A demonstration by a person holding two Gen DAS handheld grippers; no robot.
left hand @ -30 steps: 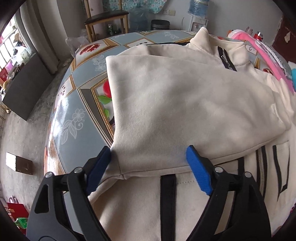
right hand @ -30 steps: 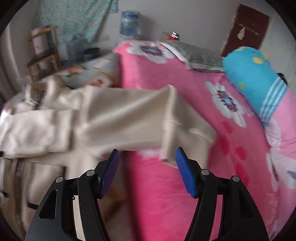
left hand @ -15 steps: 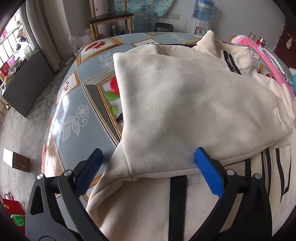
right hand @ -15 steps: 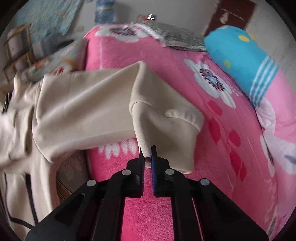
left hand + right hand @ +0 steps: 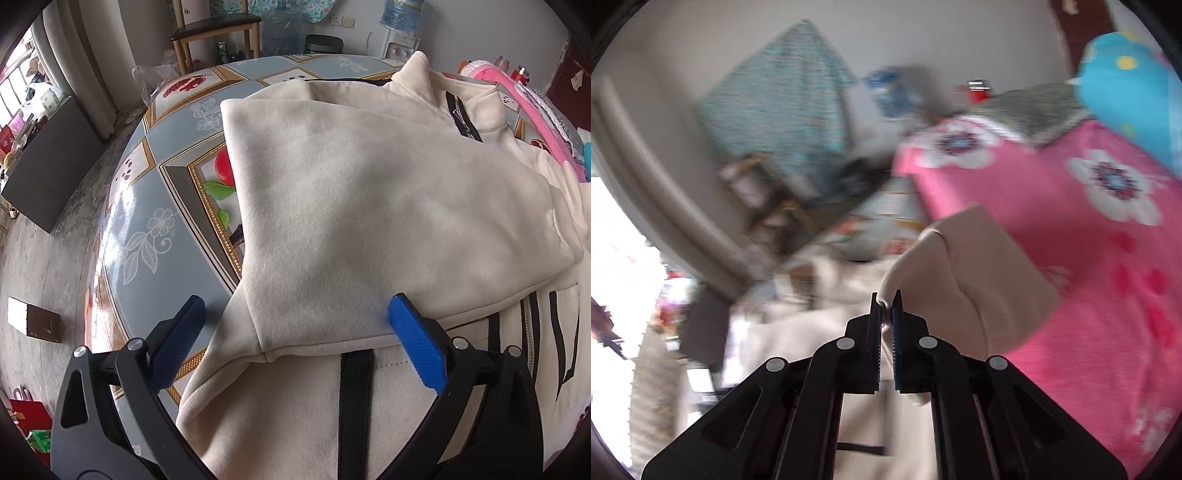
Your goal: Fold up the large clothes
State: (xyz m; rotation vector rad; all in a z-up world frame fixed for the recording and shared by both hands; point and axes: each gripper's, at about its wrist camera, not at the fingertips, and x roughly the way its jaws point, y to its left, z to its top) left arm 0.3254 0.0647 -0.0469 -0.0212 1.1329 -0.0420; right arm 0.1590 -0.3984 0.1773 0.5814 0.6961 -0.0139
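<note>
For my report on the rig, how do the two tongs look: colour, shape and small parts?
Both tongs have black plastic arms with triangular cut-outs and round silver rivets at the joints. Each finger ends in a flat blue pad with a fine ribbed texture. The left tongs and the right tongs look alike. No cables, markings or sleeves show.

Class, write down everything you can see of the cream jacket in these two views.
The cream jacket looks like soft fleece, with a stand-up collar, a dark zip and black stripes low on its body. It lies on the patterned table, one sleeve already folded flat across the chest. The left gripper hovers open over that sleeve's cuff. The right gripper is shut on the other sleeve, lifted beside the pink bed cover.
</note>
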